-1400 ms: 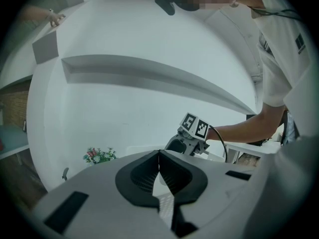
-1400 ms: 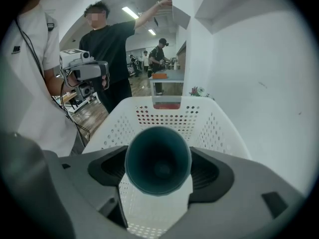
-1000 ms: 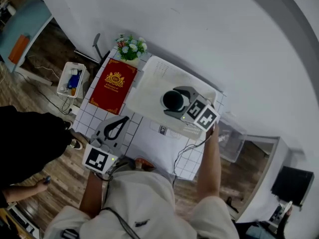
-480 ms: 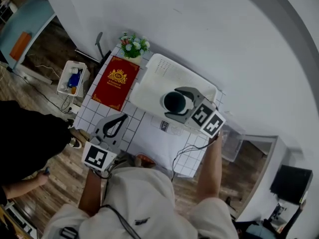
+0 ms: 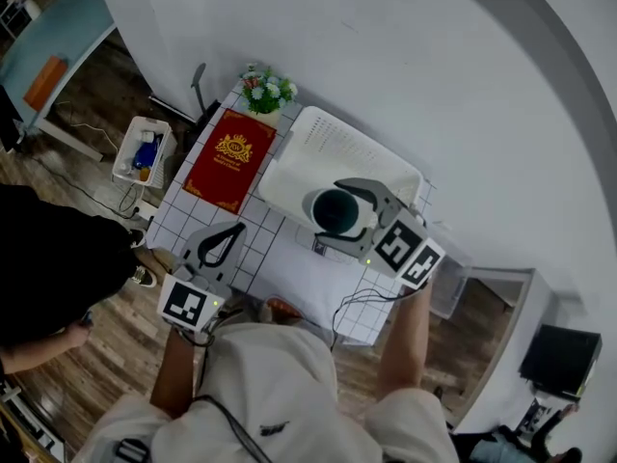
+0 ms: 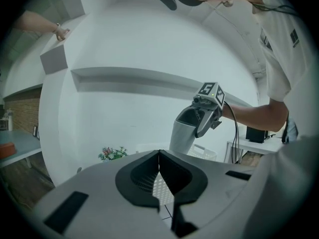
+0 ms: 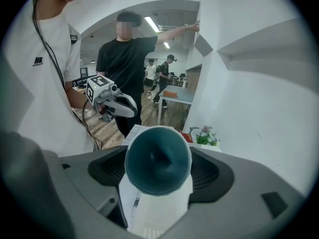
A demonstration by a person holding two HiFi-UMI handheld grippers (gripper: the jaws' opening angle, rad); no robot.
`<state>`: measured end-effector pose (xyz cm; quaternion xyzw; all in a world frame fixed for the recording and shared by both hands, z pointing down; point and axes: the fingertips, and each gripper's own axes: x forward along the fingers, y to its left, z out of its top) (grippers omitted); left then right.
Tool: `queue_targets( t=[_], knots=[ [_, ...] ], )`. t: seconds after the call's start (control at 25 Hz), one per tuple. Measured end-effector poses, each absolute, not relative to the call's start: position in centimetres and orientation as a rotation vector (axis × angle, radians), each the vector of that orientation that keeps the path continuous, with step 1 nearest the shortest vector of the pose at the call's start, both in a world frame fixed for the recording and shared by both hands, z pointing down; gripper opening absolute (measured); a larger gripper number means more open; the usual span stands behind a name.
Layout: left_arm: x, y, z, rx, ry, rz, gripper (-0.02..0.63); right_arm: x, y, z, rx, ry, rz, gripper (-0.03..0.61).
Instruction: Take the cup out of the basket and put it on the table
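Right tongs (image 7: 157, 169) clamped on grey, teal-lined cup (image 5: 335, 210). Left tongs (image 6: 159, 176) pressed together, empty, low by desk's near edge. White grid-tiled desk (image 5: 193, 222): bare patch person-side of basket. White perforated plastic basket (image 5: 318, 148) beneath cup. Cup held above basket's near rim, mouth up, axis near-vertical.

Open tiles of the counter (image 5: 181, 212) lie left of centre, between the red book (image 5: 229, 159) above and the paper sheet (image 5: 304, 273) below. The basket (image 5: 333, 143) and flowers (image 5: 269, 91) fill the far side. The right hand-held gripper (image 5: 330, 212), clamped on the cup (image 5: 337, 208), hangs over the basket's near rim. The left hand-held gripper (image 5: 241, 230) covers the lower-left corner.
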<state>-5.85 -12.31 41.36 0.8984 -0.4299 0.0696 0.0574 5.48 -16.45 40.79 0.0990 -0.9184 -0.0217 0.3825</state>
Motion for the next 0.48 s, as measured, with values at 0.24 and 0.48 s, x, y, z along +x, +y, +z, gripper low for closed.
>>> queue_targets(
  t=[0.24,0.48],
  knots=[
    [-6.9,-11.5,41.3,2.714,-1.324,0.203,0.009,4.1,-14.7,40.4,0.218,-2.343,-0.072,0.38],
    [-8.3,-10.9,41.8,2.687,-1.359,0.212,0.009,2.2,-13.2,40.9,0.185,-2.359,-0.07,0.38]
  ],
)
